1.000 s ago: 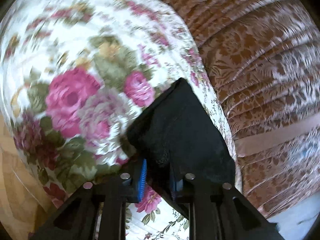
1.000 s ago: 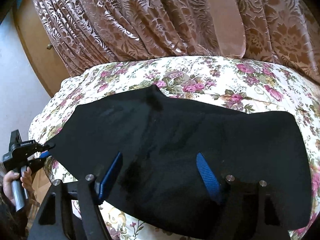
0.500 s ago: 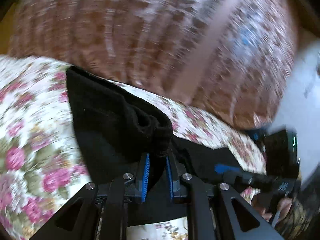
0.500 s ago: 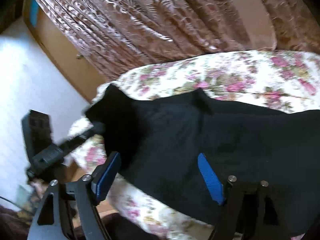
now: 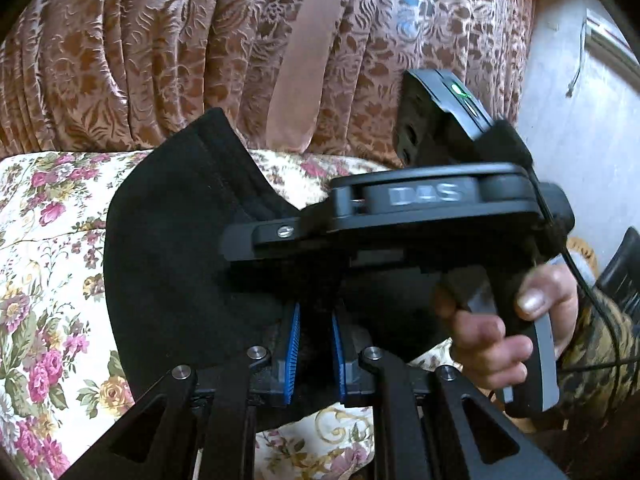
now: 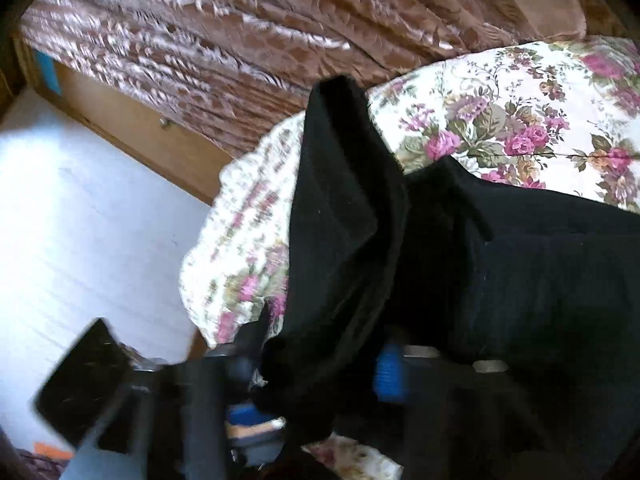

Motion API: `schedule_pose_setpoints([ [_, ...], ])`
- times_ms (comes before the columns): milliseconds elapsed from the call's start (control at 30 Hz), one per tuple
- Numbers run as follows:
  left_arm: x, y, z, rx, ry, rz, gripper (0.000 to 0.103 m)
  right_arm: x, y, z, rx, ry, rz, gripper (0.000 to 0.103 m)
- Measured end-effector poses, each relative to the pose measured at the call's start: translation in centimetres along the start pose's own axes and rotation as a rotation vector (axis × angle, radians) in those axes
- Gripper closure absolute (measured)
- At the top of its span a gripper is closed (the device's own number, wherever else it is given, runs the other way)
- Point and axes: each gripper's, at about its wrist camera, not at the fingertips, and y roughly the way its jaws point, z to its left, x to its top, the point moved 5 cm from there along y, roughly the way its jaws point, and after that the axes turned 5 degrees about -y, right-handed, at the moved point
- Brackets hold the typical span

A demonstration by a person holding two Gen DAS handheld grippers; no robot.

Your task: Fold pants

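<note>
Two grippers meet over the bed point(image 5: 44, 216). We see left gripper point(image 5: 314, 344) jaws pinched on the black pants point(image 5: 168, 248), lifted end carried rightward; right gripper point(image 6: 320, 364) jaws just closing, grip unclear amid blur.

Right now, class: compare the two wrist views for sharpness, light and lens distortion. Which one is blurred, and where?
Left wrist view: mostly sharp; the left gripper clamps the black pants; fisheye bends the curtain. Right wrist view: motion-blurred at lower left, smearing the right gripper and the curtain; the white wall is overexposed.
</note>
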Motion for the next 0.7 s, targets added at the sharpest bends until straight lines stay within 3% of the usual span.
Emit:
schedule_pose_setpoints([
  [33, -0.1, -0.1, 0.0, -0.004, -0.002, 0.003, 0.089, 0.0, 0.0, -0.1, -0.015, -0.003, 0.003, 0.085],
  [167, -0.1, -2.5, 0.5, -0.153, -0.097, 0.002, 0.077, 0.1, -0.6, -0.4, -0.043, -0.012, -0.03, 0.087],
  [267, 0.2, -5.3, 2.8, -0.201, -0.211, -0.058, 0.077, 0.3, -2.1, -0.7, -0.037, -0.01, -0.065, 0.087],
  [367, 0.3, -6.9, 6.2, -0.159, -0.329, -0.103, 0.077, 0.7, -4.1, -0.3, -0.033, -0.022, -0.111, 0.087],
  [467, 0.2, -6.9, 9.0, -0.056, -0.397, -0.102, 0.077, 0.9, -6.8, -0.1, -0.039, -0.035, -0.16, 0.087],
  [700, 1.2, -3.5, 6.8, -0.062, -0.35, -0.049, 0.077, 0.3, -13.0, -2.1, -0.094, 0.012, -0.249, 0.087],
])
